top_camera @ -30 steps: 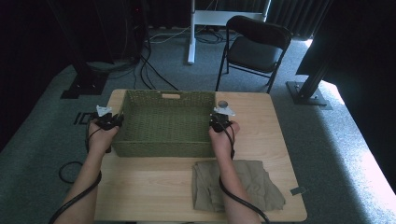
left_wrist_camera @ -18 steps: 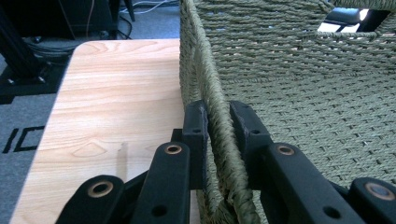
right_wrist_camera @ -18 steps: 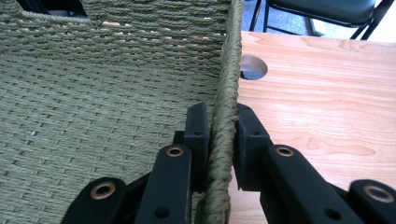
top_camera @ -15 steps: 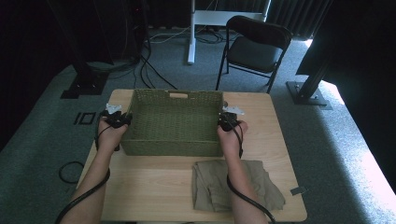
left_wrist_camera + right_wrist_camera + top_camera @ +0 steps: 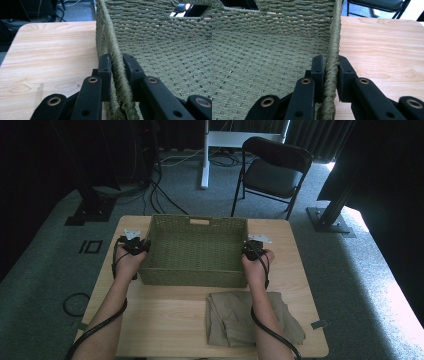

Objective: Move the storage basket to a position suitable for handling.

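Basket (image 5: 195, 252) has been shifted right and nearer vs 1 s ago. Left gripper (image 5: 116, 68) and right gripper (image 5: 329, 71) are clamped on its side rims; repositioning prob. underway.

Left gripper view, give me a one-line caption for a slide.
The left gripper pinches the braided rim of a green woven basket, one jaw inside and one outside, above a light wooden table.

The woven basket (image 5: 194, 251) is travelling across the table toward its right side and slightly nearer the person, its right wall now closing on the table's right edge. The left gripper (image 5: 115, 65) and right gripper (image 5: 329, 67) are moving with it, each clamped on a side rim, forearms drawing back
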`<state>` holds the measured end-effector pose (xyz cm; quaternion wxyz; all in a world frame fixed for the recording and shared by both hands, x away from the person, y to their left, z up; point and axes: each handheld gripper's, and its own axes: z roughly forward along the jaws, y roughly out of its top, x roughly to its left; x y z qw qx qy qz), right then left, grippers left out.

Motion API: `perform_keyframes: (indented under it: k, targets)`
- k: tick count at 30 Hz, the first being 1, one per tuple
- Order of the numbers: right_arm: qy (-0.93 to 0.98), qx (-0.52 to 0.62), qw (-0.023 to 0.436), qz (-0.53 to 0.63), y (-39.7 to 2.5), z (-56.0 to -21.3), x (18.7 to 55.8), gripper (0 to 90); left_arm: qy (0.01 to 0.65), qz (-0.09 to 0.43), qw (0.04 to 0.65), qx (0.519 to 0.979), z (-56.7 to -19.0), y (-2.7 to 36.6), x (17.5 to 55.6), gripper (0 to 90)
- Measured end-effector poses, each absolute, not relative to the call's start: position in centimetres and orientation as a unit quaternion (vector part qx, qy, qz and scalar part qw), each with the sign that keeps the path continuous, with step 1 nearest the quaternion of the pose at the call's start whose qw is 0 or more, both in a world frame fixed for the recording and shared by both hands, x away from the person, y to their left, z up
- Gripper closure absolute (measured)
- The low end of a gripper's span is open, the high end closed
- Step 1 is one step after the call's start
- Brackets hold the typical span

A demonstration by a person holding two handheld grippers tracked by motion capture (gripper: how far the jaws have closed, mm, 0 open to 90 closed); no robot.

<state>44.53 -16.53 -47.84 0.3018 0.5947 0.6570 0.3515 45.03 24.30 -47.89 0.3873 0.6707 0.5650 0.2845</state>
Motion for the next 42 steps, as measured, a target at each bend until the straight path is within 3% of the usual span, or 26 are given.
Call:
perform_keyframes:
  k: [42]
  targets:
    - [0.656,0.606,0.306,0.328,-25.2,-47.6,44.9,77.9,0.559,0.258,0.398,0.680,-47.8,15.6,46.6,78.7]
